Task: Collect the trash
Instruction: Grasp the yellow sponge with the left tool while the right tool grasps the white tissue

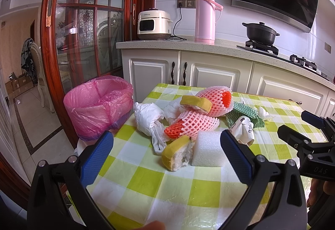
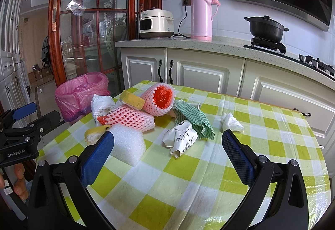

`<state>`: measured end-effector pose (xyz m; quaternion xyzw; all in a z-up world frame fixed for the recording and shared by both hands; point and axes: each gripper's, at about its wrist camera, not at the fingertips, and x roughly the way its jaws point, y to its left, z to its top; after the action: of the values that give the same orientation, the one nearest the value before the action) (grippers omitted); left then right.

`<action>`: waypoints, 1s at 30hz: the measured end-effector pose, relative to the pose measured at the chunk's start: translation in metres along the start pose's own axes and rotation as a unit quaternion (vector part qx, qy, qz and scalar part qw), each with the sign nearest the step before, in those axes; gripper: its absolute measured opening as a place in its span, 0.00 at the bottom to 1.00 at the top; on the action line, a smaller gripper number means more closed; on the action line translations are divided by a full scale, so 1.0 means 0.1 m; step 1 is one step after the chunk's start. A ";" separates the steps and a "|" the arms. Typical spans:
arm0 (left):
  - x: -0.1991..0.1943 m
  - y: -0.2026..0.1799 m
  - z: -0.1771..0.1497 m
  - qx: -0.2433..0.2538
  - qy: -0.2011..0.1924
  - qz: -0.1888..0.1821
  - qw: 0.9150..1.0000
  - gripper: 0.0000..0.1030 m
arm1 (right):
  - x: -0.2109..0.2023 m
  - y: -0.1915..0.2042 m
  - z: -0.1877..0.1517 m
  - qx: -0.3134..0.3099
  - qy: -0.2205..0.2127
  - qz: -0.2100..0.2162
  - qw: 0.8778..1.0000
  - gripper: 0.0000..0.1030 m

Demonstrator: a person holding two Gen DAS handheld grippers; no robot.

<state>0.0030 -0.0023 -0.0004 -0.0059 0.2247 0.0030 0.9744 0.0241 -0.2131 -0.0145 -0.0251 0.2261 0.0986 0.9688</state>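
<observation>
A pile of trash lies on the green-checked table [image 1: 146, 184]: a white foam block [image 1: 207, 149], two yellow sponges [image 1: 178, 153] [image 1: 196, 103], two pink foam fruit nets [image 1: 194, 123] [image 1: 217, 100], a white plastic bag [image 1: 147, 116], a crumpled printed wrapper [image 1: 244, 128], a green wavy cloth [image 1: 245, 112] and a tissue [image 2: 231, 122]. My left gripper [image 1: 166, 146] is open and empty, just short of the foam block and the near sponge. My right gripper [image 2: 167, 146] is open and empty, with the wrapper [image 2: 181, 138] between its fingers' line of sight. A pink-lined bin [image 1: 98, 104] stands left of the table.
Behind the table runs a white cabinet counter [image 1: 209, 44] with a rice cooker [image 1: 153, 24], a pink thermos [image 1: 206, 16] and a black pot [image 1: 260, 33] on a stove. A red-framed glass door [image 1: 83, 31] is at the left. The right gripper shows in the left wrist view [image 1: 309, 137].
</observation>
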 end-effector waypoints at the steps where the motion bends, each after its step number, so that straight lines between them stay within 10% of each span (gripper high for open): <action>1: 0.00 0.00 0.00 0.000 0.000 0.000 1.000 0.96 | 0.00 0.00 0.00 0.000 0.000 0.000 1.000 0.94; 30: 0.62 0.06 0.15 -0.006 0.036 -0.010 0.999 0.96 | 0.44 -0.37 -0.07 0.016 0.047 -0.027 0.998 0.94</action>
<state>0.0654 0.0045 -0.0143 -0.0145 0.2593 -0.0056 0.9657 0.0674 -0.2422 -0.0408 -0.0205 0.2719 0.0676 0.9597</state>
